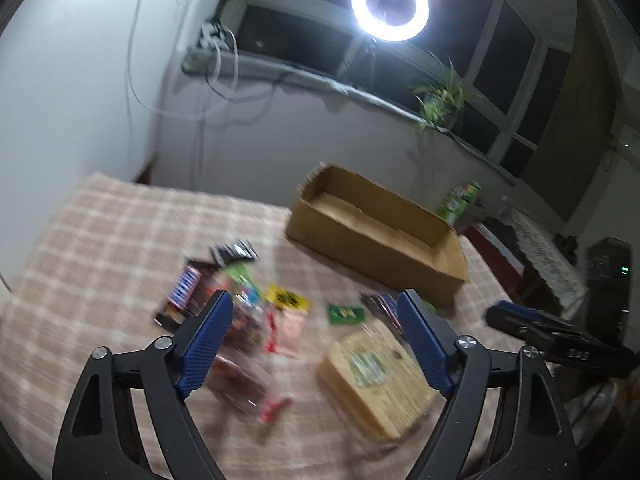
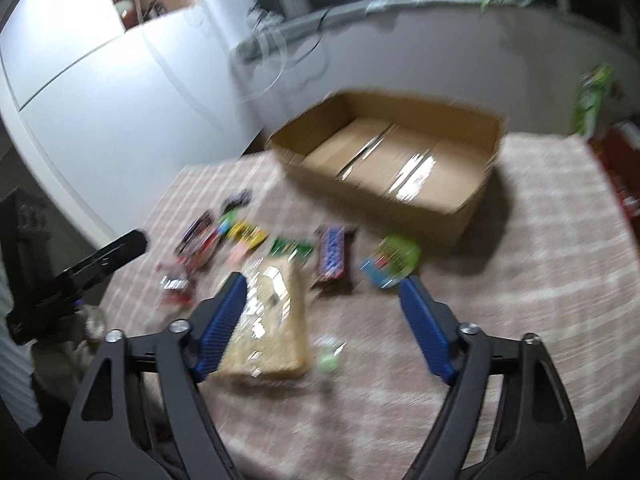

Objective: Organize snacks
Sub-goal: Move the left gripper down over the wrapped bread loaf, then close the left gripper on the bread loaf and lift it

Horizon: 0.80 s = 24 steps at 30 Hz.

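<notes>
Several small snack packs [image 1: 236, 292] lie scattered on the checked tablecloth [image 1: 100, 240]; both views are blurred. A large tan cracker pack [image 1: 376, 376] lies nearest, also in the right wrist view [image 2: 272, 320]. An empty open cardboard box [image 1: 380, 236] stands behind the snacks, also in the right wrist view [image 2: 396, 164]. A blue-and-brown bar [image 2: 332, 256] and a green-and-blue pack [image 2: 392, 260] lie in front of the box. My left gripper [image 1: 316, 304] is open and empty above the snacks. My right gripper [image 2: 322, 284] is open and empty above the cracker pack.
The right gripper shows at the right edge of the left wrist view [image 1: 556, 332]; the left one at the left of the right wrist view [image 2: 76, 276]. A ring light [image 1: 390, 4], a plant [image 1: 440, 100] and a green can [image 1: 458, 200] stand beyond the table.
</notes>
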### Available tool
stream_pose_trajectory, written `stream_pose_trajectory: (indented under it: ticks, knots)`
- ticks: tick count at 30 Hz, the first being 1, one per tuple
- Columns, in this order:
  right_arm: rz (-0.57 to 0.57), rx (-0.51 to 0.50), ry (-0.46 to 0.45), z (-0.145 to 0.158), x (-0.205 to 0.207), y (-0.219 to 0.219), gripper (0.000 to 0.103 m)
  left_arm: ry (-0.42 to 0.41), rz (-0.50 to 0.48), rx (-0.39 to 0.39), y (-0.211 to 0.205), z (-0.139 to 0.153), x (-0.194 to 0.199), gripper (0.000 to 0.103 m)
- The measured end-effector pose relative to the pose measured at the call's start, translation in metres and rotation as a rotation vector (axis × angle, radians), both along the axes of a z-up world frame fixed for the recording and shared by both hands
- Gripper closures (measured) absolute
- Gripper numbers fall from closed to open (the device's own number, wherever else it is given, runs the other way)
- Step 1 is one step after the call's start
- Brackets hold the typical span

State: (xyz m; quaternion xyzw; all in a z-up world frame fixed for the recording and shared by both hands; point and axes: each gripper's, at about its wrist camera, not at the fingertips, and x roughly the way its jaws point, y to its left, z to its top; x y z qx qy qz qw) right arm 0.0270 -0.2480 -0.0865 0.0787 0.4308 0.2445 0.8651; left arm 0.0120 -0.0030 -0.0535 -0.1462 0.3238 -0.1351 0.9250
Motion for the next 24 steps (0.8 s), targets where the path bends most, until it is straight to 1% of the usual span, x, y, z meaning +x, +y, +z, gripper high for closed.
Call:
stream_pose_trajectory:
  ticks: [1, 2, 4, 6, 9, 11, 13, 18, 21, 23, 24]
  knots:
    - [0.020, 0.008, 0.023, -0.005, 0.001, 0.003, 0.034, 0.023, -0.026, -0.023, -0.002, -0.005, 0.000, 0.023]
    - [0.043, 0.020, 0.057, -0.012, 0.004, 0.006, 0.035, 0.043, -0.045, -0.047, -0.004, -0.008, 0.000, 0.025]
    - [0.061, 0.038, 0.100, -0.021, 0.008, 0.008, 0.039, 0.092, -0.095, -0.104, -0.009, -0.016, -0.001, 0.037]
    - [0.069, 0.056, 0.134, -0.029, 0.012, 0.008, 0.040, 0.126, -0.133, -0.125, -0.017, -0.024, -0.004, 0.038]
    - [0.086, 0.068, 0.170, -0.036, 0.015, 0.009, 0.040, 0.157, -0.163, -0.122, -0.026, -0.031, -0.006, 0.041]
    - [0.094, 0.067, 0.190, -0.039, 0.018, 0.010, 0.042, 0.181, -0.181, -0.132, -0.031, -0.037, -0.006, 0.042]
    - [0.099, 0.071, 0.209, -0.043, 0.021, 0.012, 0.042, 0.201, -0.192, -0.137, -0.035, -0.044, -0.006, 0.046]
    - [0.127, 0.069, 0.231, -0.049, 0.025, 0.020, 0.043, 0.236, -0.208, -0.129, -0.040, -0.055, -0.007, 0.046]
    - [0.147, 0.077, 0.254, -0.055, 0.029, 0.026, 0.050, 0.251, -0.208, -0.120, -0.043, -0.060, -0.005, 0.046]
    - [0.152, 0.098, 0.264, -0.056, 0.032, 0.027, 0.052, 0.261, -0.211, -0.121, -0.043, -0.063, -0.004, 0.046]
    - [0.157, 0.109, 0.270, -0.056, 0.034, 0.028, 0.054, 0.263, -0.212, -0.116, -0.044, -0.065, -0.004, 0.046]
